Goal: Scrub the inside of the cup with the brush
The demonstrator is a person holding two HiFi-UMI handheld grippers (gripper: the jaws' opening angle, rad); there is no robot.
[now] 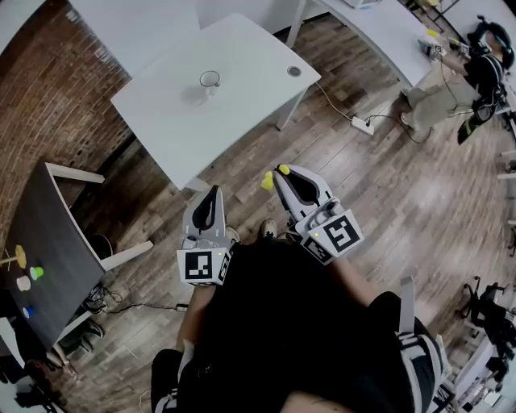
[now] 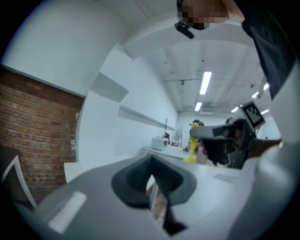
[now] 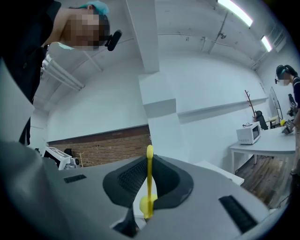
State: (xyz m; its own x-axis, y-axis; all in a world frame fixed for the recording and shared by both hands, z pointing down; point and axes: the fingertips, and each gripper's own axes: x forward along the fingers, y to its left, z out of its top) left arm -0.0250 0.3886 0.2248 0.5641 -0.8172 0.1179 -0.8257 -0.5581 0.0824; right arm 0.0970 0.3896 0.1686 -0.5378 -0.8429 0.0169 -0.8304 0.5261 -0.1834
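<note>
A clear glass cup [image 1: 210, 79] stands upright near the middle of a white table [image 1: 169, 113], well ahead of both grippers. My right gripper [image 1: 278, 173] is held up over the wooden floor, shut on a thin yellow brush [image 1: 268, 181]. In the right gripper view the yellow brush [image 3: 149, 185] stands pinched between the dark pads [image 3: 131, 176]. My left gripper [image 1: 211, 198] hangs beside it, shut with nothing in it. In the left gripper view my left gripper [image 2: 152, 187] points at the room's walls, and the right gripper [image 2: 225, 136] with the brush [image 2: 192, 145] shows off to the right.
A dark table [image 1: 48, 242] at the left carries several small coloured objects [image 1: 24, 270]. A power strip [image 1: 363, 123] with its cable lies on the floor past the white table. Another person [image 1: 451, 81] stands at the far right beside a second white table [image 1: 387, 24].
</note>
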